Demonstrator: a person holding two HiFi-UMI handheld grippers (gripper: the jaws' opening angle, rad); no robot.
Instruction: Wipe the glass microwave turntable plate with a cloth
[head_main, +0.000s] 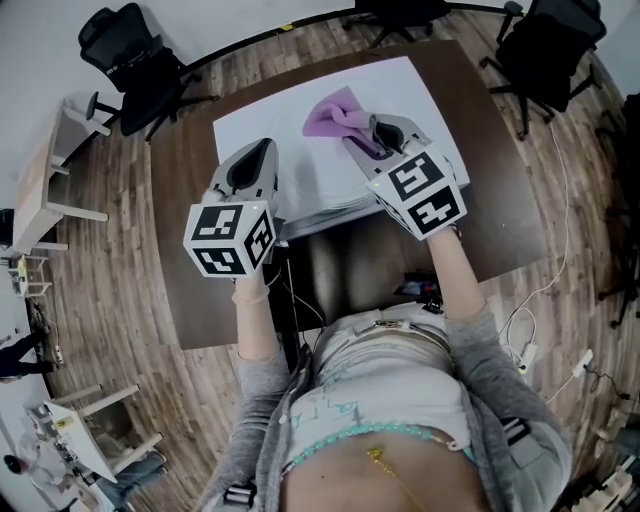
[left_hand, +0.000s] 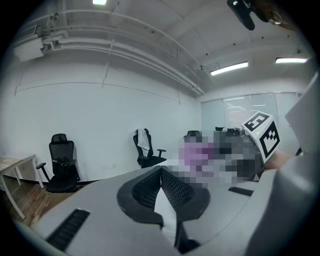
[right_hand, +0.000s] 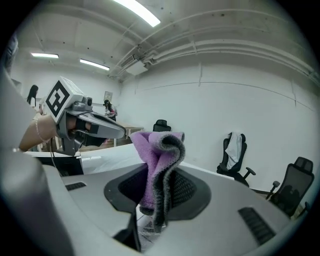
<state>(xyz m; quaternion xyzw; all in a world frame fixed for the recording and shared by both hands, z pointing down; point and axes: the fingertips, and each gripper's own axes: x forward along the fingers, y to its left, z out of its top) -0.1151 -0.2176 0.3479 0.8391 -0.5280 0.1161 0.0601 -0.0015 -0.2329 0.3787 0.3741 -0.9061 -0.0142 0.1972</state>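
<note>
Right gripper (right_hand: 156, 186) (head_main: 362, 133): fingers (right_hand: 186, 190) clamped on the purple cloth (right_hand: 159, 150) (head_main: 334, 115), bunched upright above the white sheet (head_main: 258, 122) on the desk (head_main: 500, 205). Left gripper (left_hand: 161, 174) (head_main: 254, 152): fingers (left_hand: 142, 191) pressed together, empty. Glass plate not made out in any view; the raised grippers cover part of the sheet.

Cloth (head_main: 333, 113) partly behind right gripper (head_main: 368, 137), chair (head_main: 548, 45) cropped

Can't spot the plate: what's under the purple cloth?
Under the purple cloth, held by the right gripper, only a white sheet shows. The gripper covers part of it; no plate visible.
</note>
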